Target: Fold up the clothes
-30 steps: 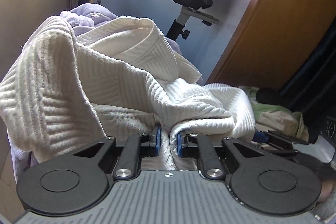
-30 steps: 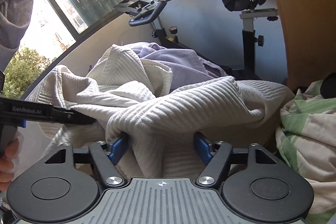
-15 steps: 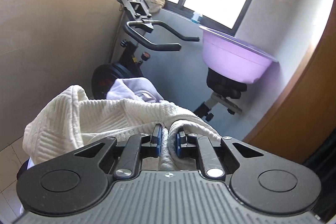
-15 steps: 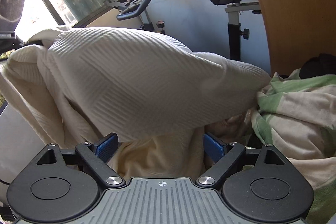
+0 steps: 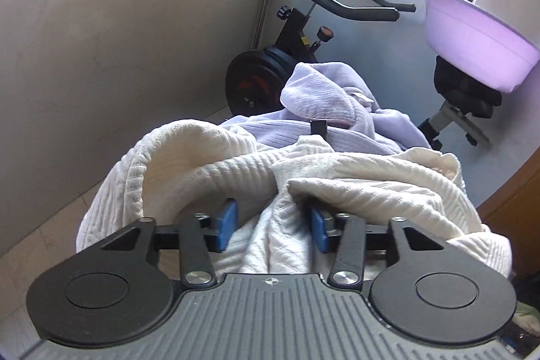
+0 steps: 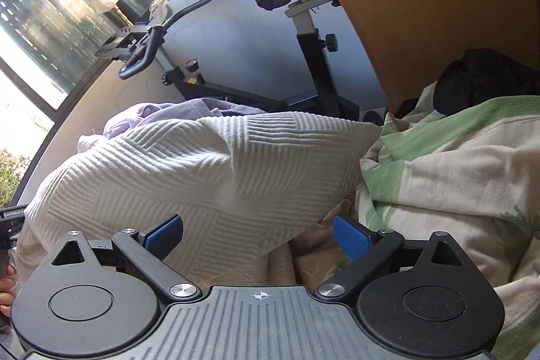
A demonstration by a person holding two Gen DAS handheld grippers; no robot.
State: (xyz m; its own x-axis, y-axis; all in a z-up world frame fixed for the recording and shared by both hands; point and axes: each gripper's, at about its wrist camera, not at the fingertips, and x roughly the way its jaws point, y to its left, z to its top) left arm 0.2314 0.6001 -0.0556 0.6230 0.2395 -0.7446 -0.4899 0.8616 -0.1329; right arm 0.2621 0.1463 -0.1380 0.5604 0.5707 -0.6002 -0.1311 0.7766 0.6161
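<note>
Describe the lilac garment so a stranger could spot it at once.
Find the black exercise bike by the grey wall. Heaped before it lies a cream ribbed textured garment; the pale lilac knitted garment lies behind that, the only purple cloth.

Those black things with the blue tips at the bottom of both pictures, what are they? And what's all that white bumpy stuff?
They are grabbers, like big tweezers, and a person holds one in each hand. Each has a small camera looking out along its two blue fingers, so one picture comes from the left gripper and the other from the right gripper. The white bumpy stuff is a cream ribbed garment waiting to be folded, with a lilac garment behind it. Both grabbers are open, with cloth lying between the fingers but not pinched. Beside the right one lies a green-and-cream striped cloth. In the background you can see an exercise bike and a purple basin.
</note>
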